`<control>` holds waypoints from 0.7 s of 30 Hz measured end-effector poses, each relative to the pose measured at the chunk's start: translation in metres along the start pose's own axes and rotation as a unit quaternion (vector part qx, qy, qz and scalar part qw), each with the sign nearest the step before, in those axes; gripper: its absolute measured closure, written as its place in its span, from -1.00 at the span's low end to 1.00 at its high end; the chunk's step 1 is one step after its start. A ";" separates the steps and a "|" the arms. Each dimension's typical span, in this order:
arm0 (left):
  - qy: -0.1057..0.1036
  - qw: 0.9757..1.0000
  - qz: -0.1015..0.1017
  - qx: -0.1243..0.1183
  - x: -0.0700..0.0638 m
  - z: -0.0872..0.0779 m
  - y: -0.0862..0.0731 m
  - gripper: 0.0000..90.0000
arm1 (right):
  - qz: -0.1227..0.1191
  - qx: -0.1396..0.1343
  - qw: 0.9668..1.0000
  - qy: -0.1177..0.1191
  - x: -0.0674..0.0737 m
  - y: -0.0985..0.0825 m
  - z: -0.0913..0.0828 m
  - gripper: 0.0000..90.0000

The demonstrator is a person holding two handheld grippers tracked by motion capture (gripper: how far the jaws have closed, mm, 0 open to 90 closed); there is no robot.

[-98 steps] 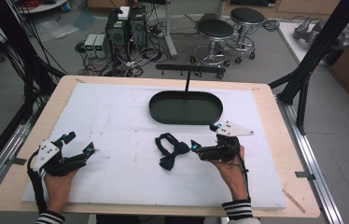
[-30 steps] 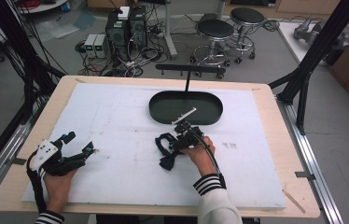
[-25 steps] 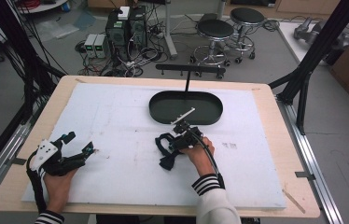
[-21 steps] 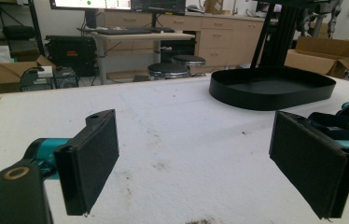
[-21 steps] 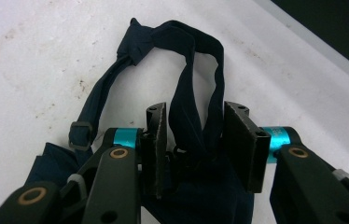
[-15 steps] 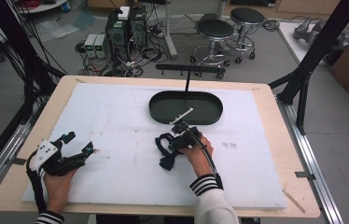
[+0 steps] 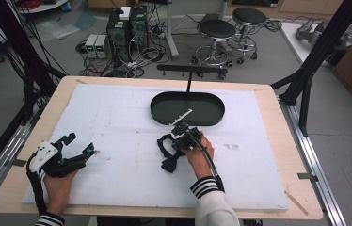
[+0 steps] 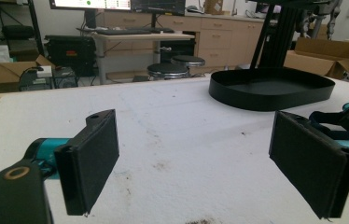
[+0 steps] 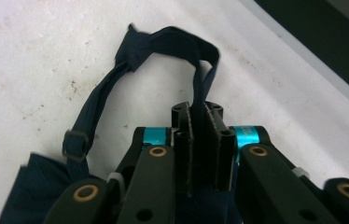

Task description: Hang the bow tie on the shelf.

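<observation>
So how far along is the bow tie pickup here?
Done: the right tongs are shut on the bow tie's strap. In hand: the bow tie lies on the white mat. Left, probably: moving it into the black tray; left tongs open, idle.

Your item: one dark navy bow tie (image 7: pixel 168 151) with adjustable neck strap (image 9: pixel 163 44) and small metal slider. It lies on the white table cover, just in front of your black oval tray (image 7: pixel 187 108). Bow flat; strap looped upward, pinched between your right gripper's (image 9: pixel 203 112) closed jaws.
</observation>
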State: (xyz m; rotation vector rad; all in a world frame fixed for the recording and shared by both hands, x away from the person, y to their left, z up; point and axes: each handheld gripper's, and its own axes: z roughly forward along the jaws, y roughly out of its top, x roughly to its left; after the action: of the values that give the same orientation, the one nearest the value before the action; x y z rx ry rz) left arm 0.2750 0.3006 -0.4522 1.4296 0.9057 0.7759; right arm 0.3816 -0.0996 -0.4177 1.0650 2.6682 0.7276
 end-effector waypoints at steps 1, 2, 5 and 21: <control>0.000 1.000 0.000 0.000 0.000 0.000 0.000 -0.64 | 0.002 -0.002 1.000 0.003 0.000 0.000 0.000 0.89; 0.000 1.000 -0.001 0.000 0.000 0.000 0.000 -0.64 | 0.000 -0.004 1.000 0.002 0.000 0.000 -0.001 0.90; 0.000 1.000 0.000 0.000 0.000 0.000 0.000 -0.64 | 0.003 -0.007 1.000 0.004 -0.001 0.000 -0.002 0.92; -0.001 1.000 0.000 0.000 0.000 0.000 0.000 -0.64 | 0.007 -0.061 0.998 -0.008 -0.003 0.000 -0.016 0.95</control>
State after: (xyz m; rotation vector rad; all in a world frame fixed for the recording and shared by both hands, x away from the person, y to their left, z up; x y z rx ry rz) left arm 0.2750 0.3008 -0.4522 1.4294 0.9047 0.7746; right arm 0.3786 -0.1081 -0.4042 1.0533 2.5683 0.8693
